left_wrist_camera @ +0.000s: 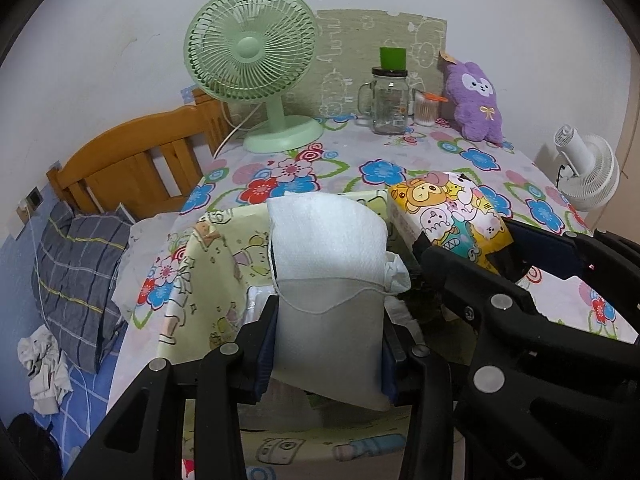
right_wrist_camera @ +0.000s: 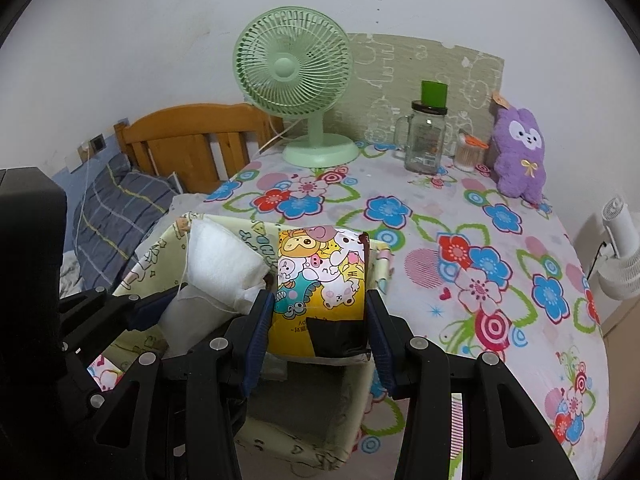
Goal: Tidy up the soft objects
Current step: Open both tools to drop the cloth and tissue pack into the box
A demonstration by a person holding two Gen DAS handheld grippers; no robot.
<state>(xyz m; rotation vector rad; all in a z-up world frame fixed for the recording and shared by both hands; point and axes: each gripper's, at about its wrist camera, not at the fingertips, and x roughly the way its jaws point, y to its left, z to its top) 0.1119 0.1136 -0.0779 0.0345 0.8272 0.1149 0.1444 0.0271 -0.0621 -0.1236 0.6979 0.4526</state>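
Two grippers, both loaded. Left gripper (left_wrist_camera: 328, 350) is clamped on the white pack (left_wrist_camera: 328, 280), pads pressing both sides. Right gripper (right_wrist_camera: 318, 338) squeezes the cartoon-print pack (right_wrist_camera: 320, 280) (black patch at the jaw end). Both packs sit above the yellow fabric bin (right_wrist_camera: 312, 436) beneath the jaws.

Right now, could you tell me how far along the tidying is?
Nothing is clearly stowed yet. In hand: the left claw grips a white pack, the right claw a cartoon pack, both over the yellow fabric bin. Left: the purple plush by the wall.
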